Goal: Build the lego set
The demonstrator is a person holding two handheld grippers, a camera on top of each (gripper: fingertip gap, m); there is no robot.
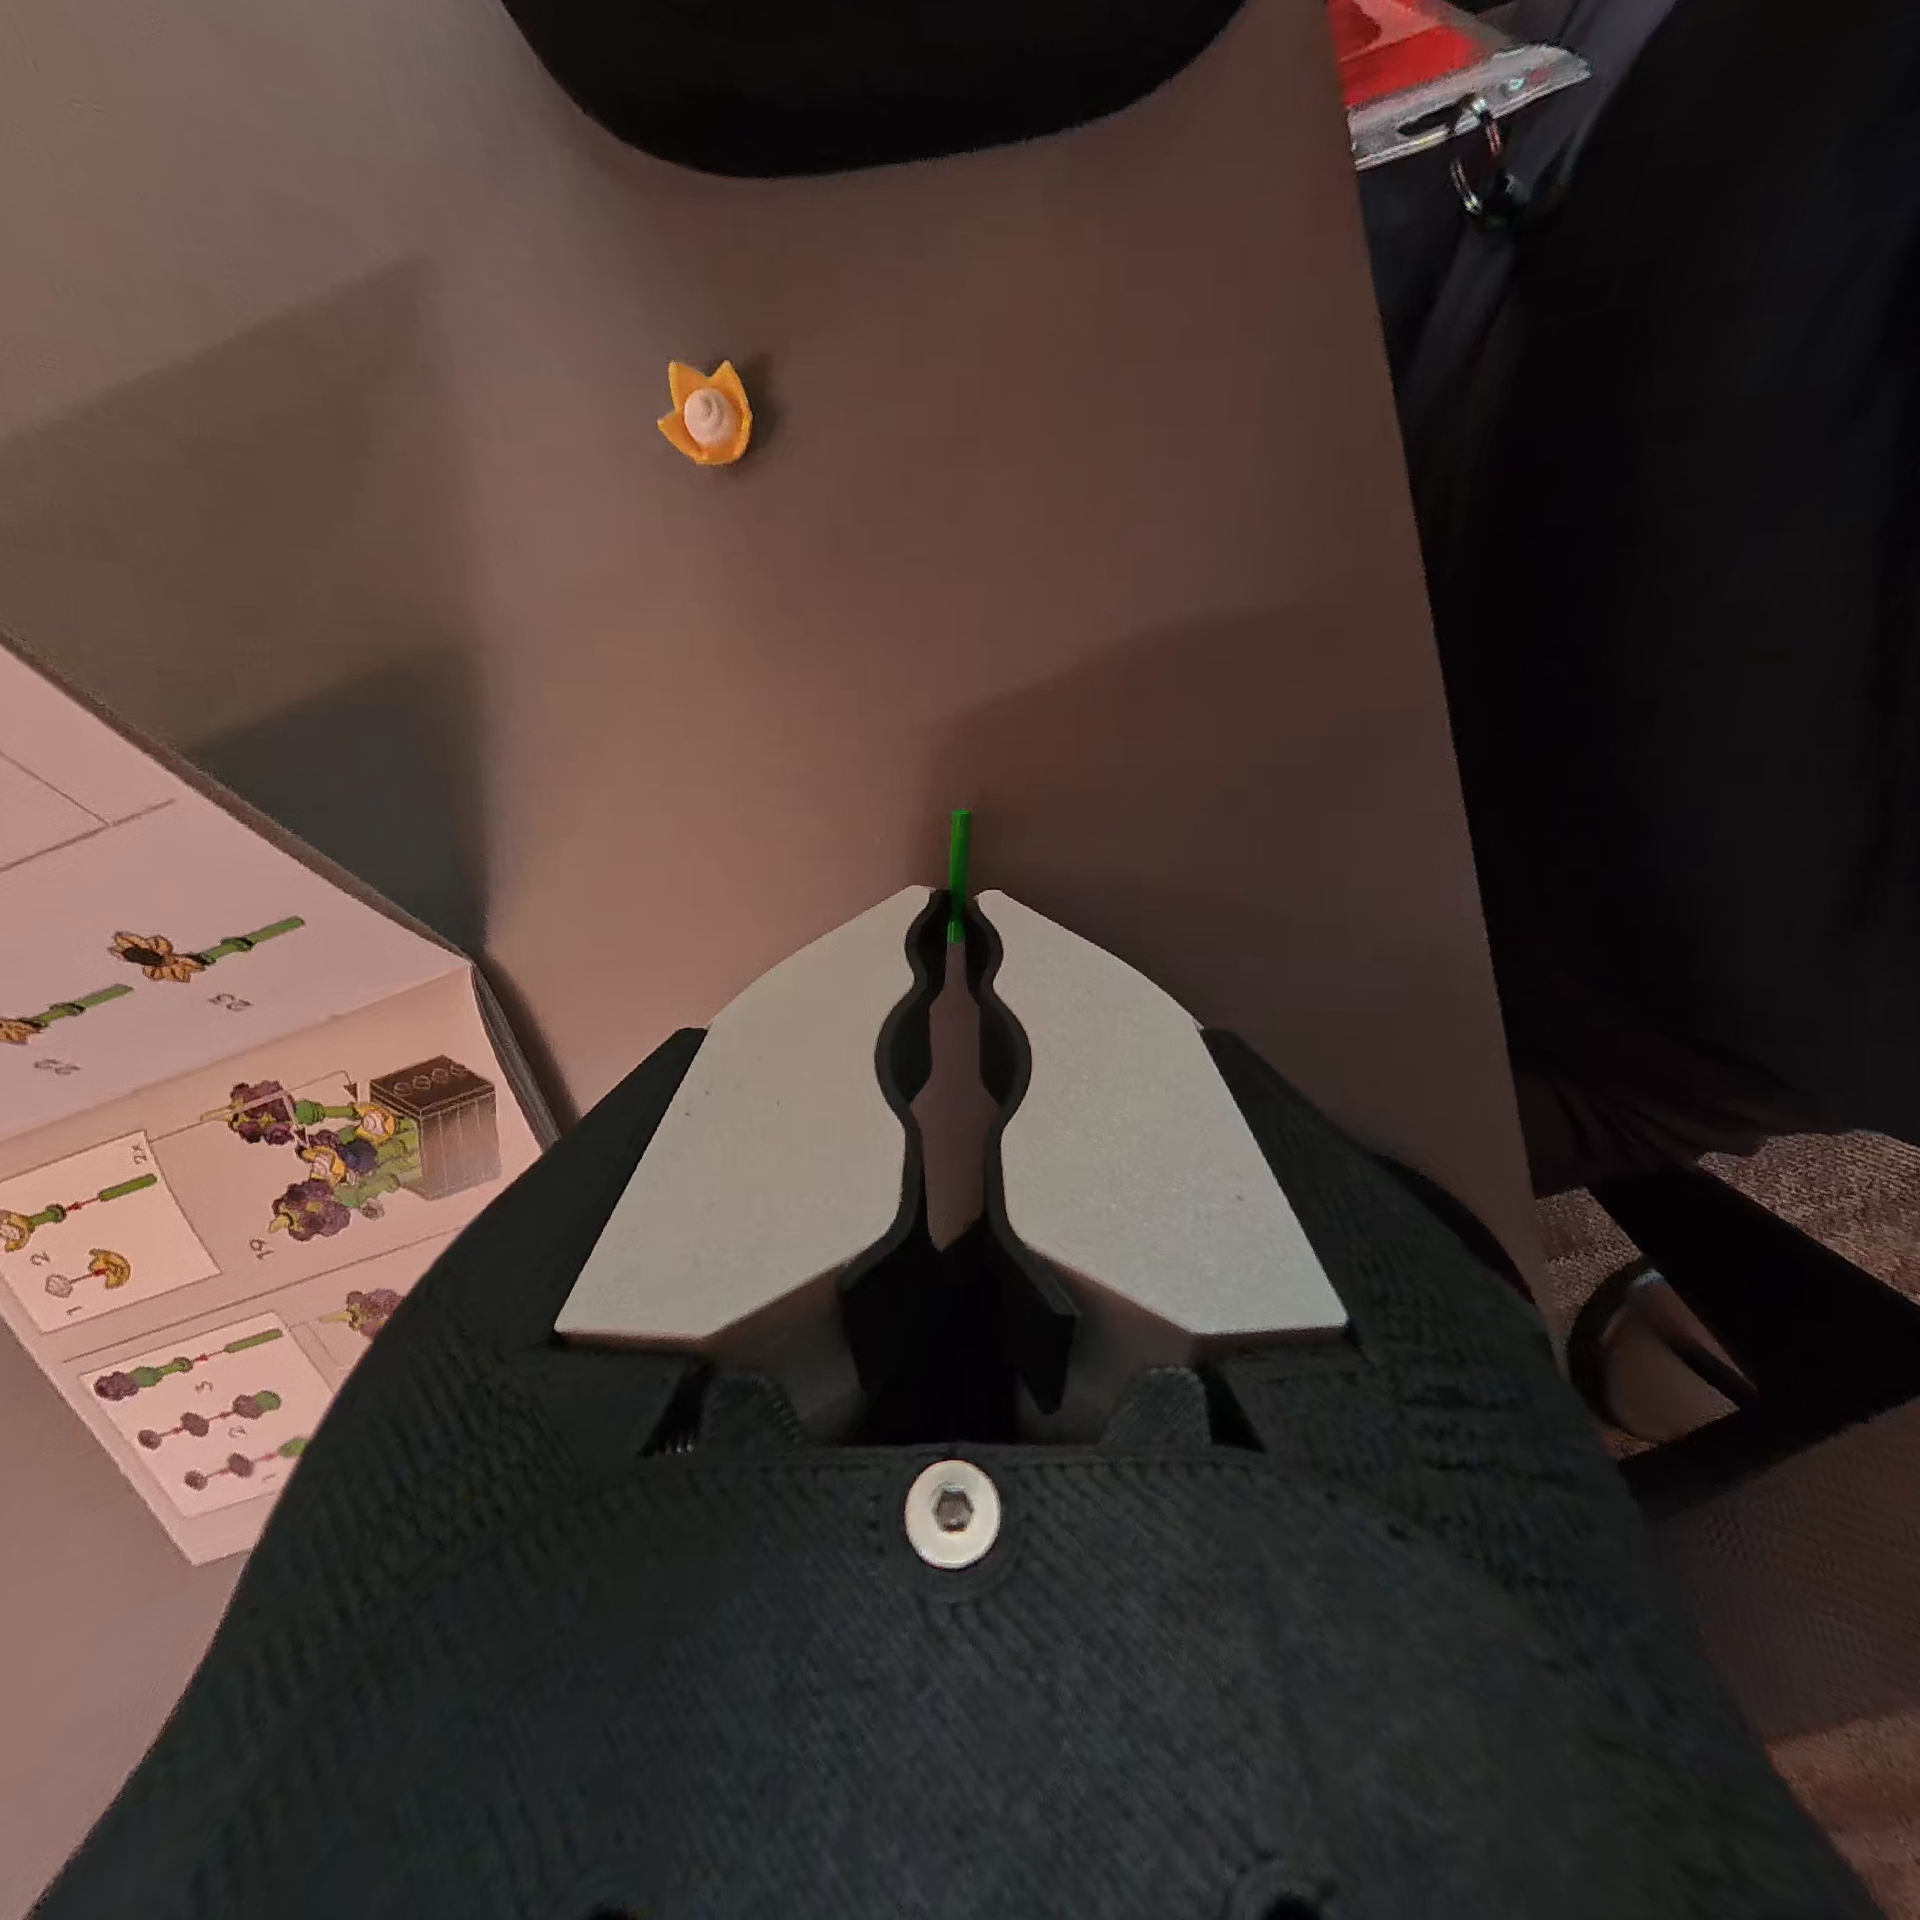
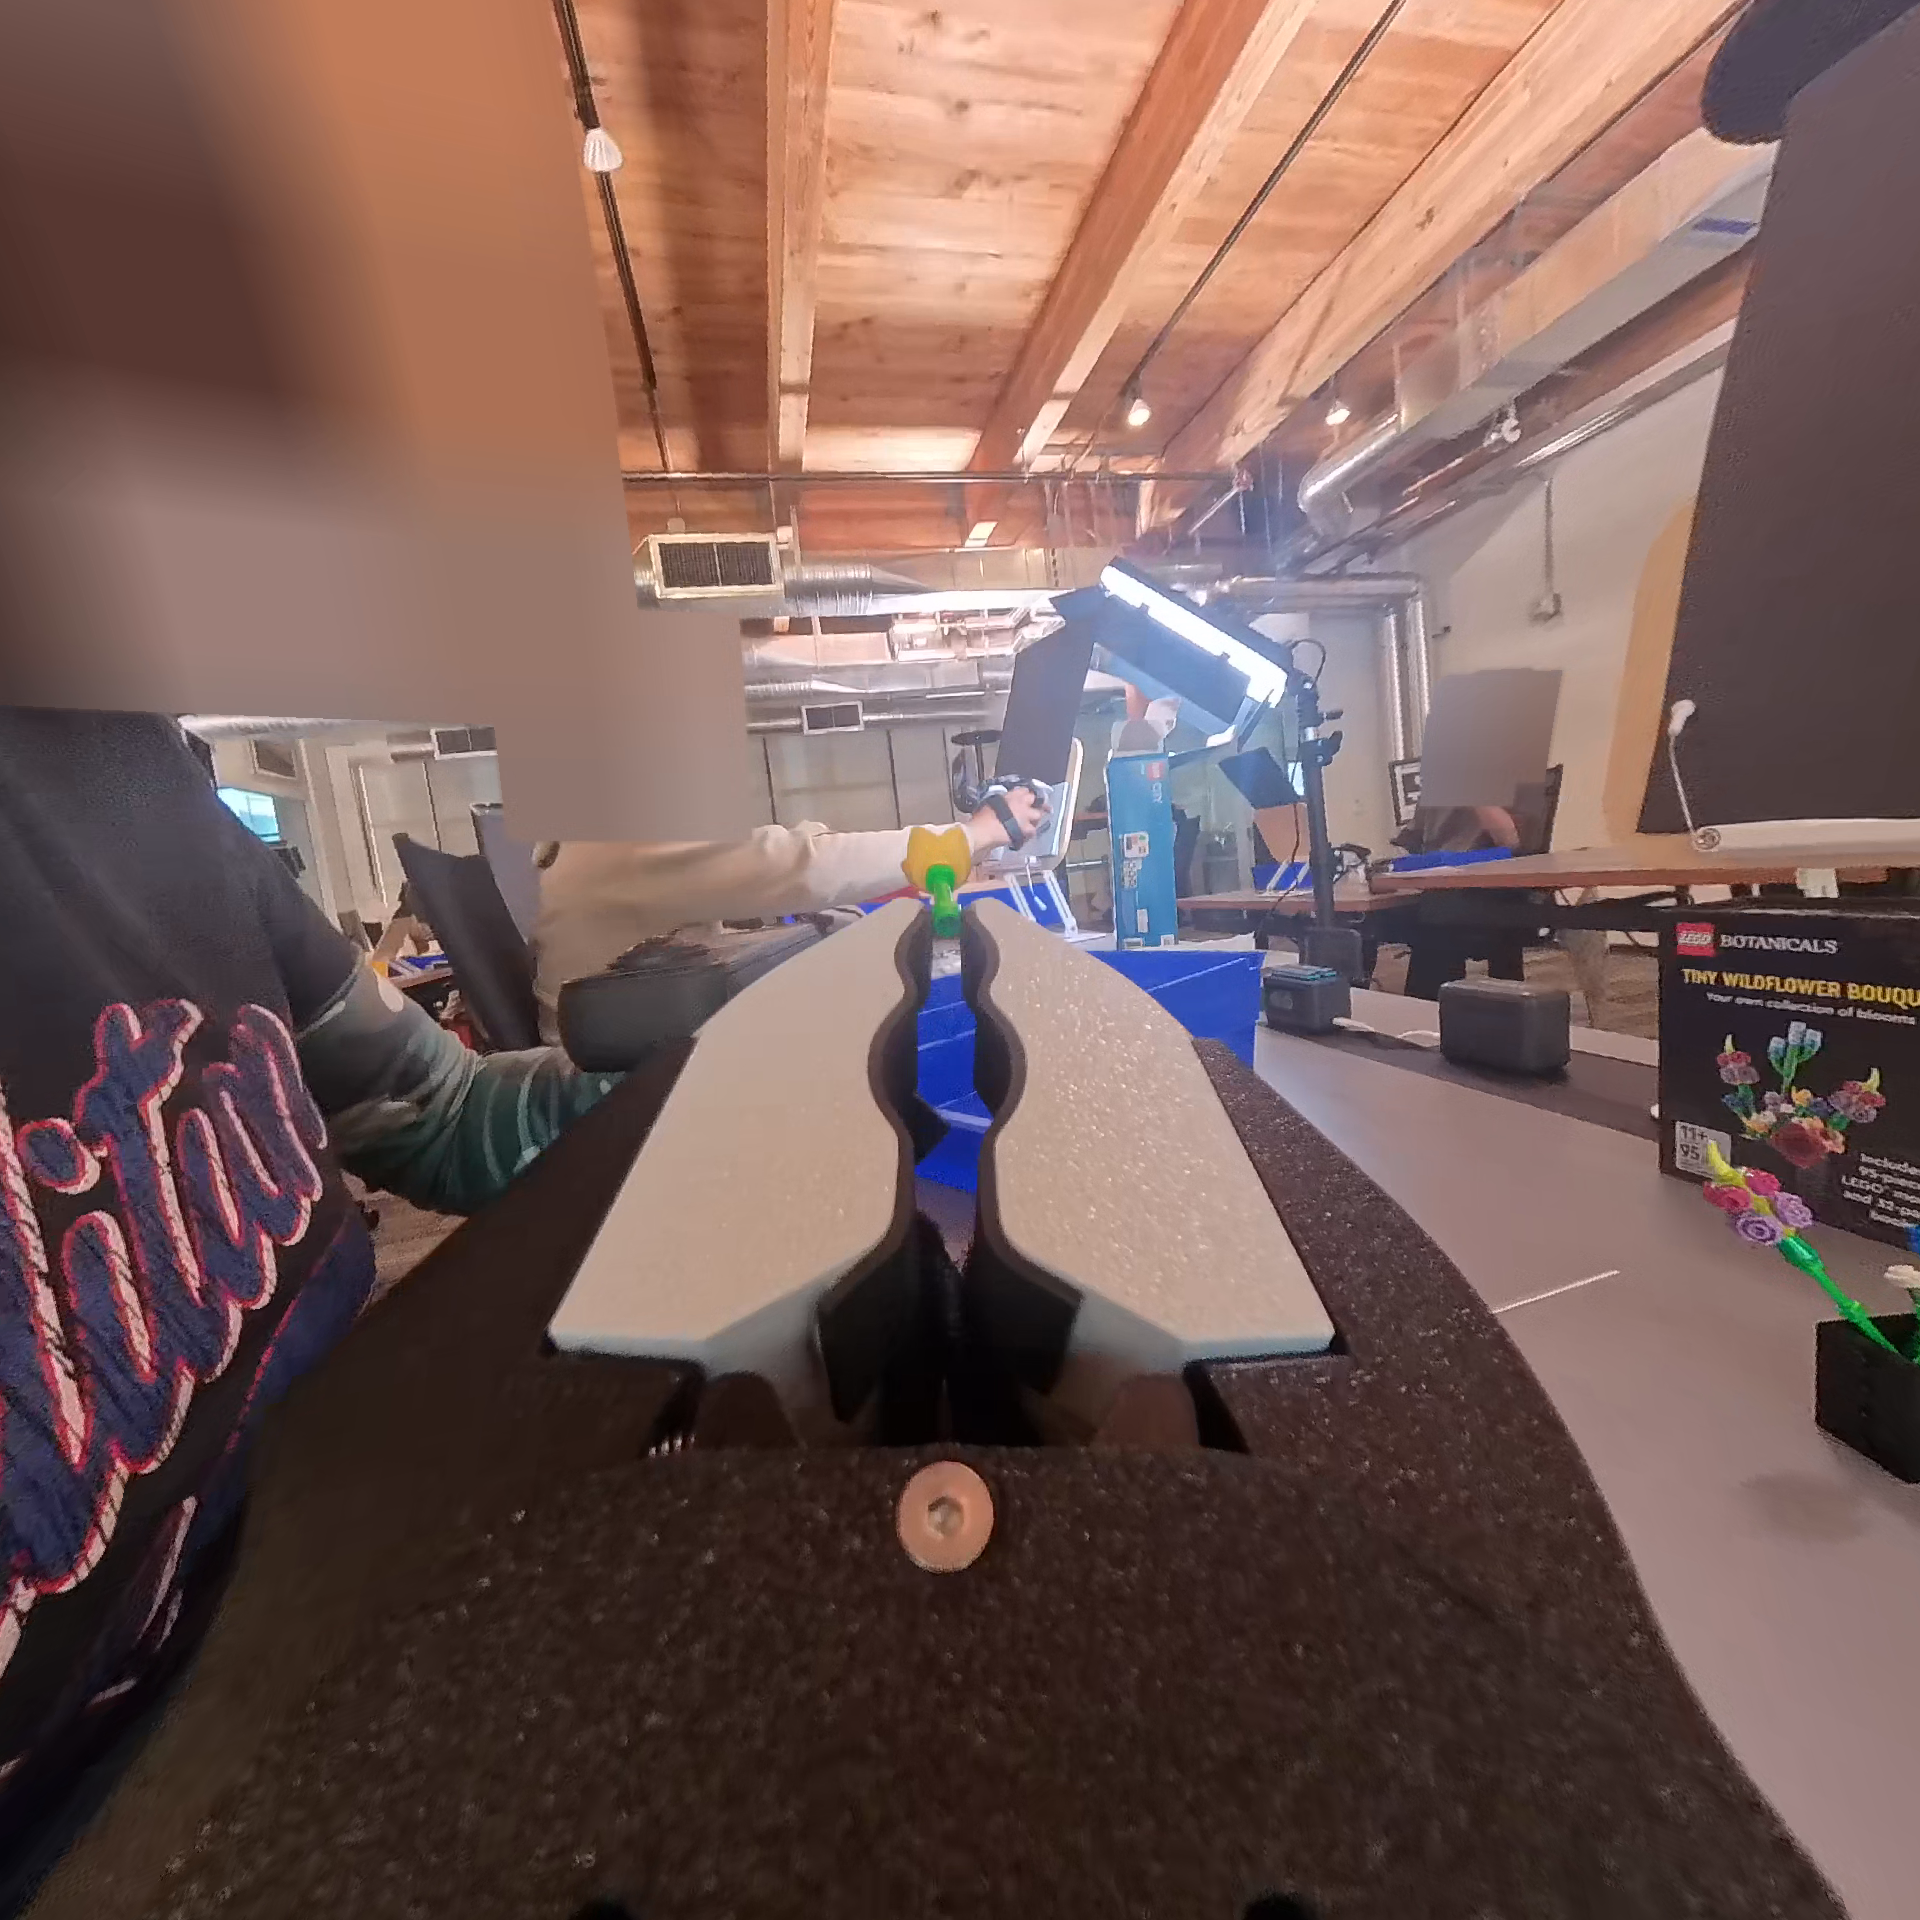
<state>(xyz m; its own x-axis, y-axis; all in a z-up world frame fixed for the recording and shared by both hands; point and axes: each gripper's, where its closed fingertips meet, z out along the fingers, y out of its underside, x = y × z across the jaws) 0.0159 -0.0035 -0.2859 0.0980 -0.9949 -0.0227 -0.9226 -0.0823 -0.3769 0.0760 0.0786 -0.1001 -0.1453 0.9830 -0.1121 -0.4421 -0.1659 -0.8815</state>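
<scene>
While our left claw (image 1: pixel 958 914) is pinching a thin green rod (image 1: pixel 958 868) above the tabletop (image 1: pixel 987 520), our right claw (image 2: pixel 945 914) is gripping a yellow flower (image 2: pixel 937 857) by its green stem, seemingly ready for joining them.

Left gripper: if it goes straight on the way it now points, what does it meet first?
Probably the bare grey table. The left gripper, shut on a thin green rod, points down at it; the orange flower piece lies left of that line. Depth is unclear.
</scene>
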